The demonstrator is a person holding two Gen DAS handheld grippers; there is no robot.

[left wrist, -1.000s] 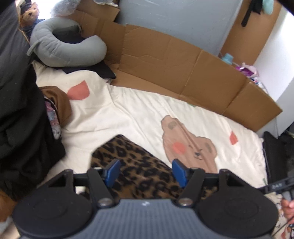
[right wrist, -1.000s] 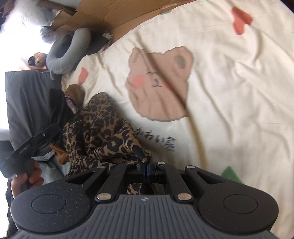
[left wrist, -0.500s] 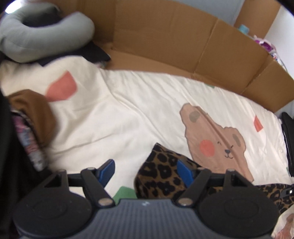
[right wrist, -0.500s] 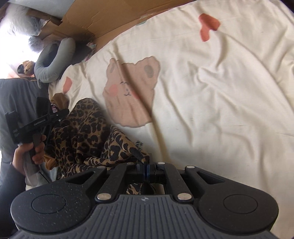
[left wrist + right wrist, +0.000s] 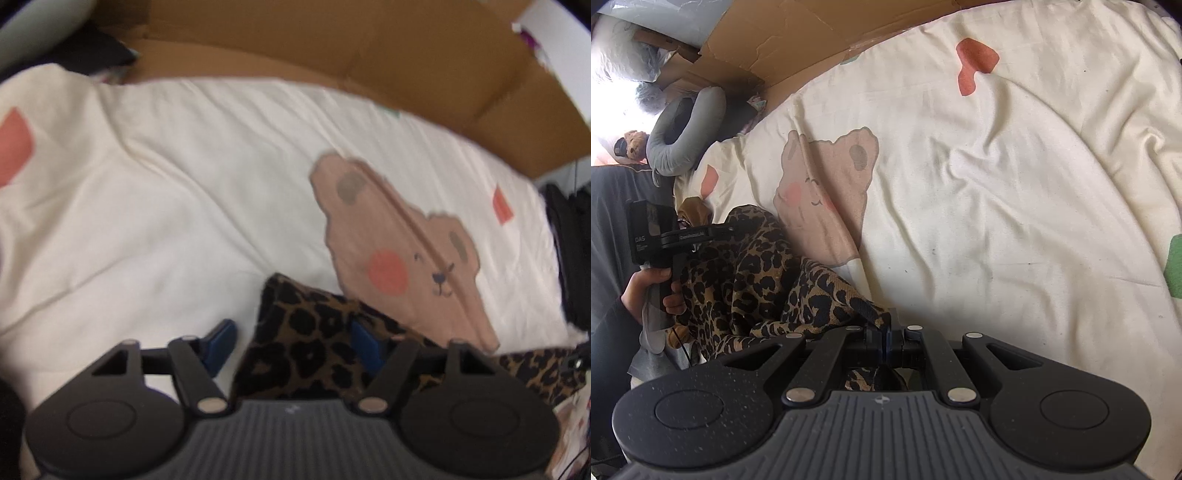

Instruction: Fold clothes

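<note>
Change since earlier frame: the left gripper [image 5: 291, 341] has been brought down over a corner of the leopard-print garment [image 5: 306, 343]; one second ago more of the room and the grey neck pillow [image 5: 683, 140] were taken in from higher up.
Left gripper: jaws closing; the garment corner is caught between the blue pads [image 5: 221, 341], not yet pressed.
Right gripper [image 5: 884, 338]: clamped tight on another edge of the garment, unchanged over the second.
Garment position: bunched on the cream bear-print blanket [image 5: 997, 184], just beside the printed bear, stretched between the two grippers.
Done: one edge is secured; the second corner is nearly taken.
Left: no fold is seen; the cloth is judged yet to be spread, flattened and folded.
</note>
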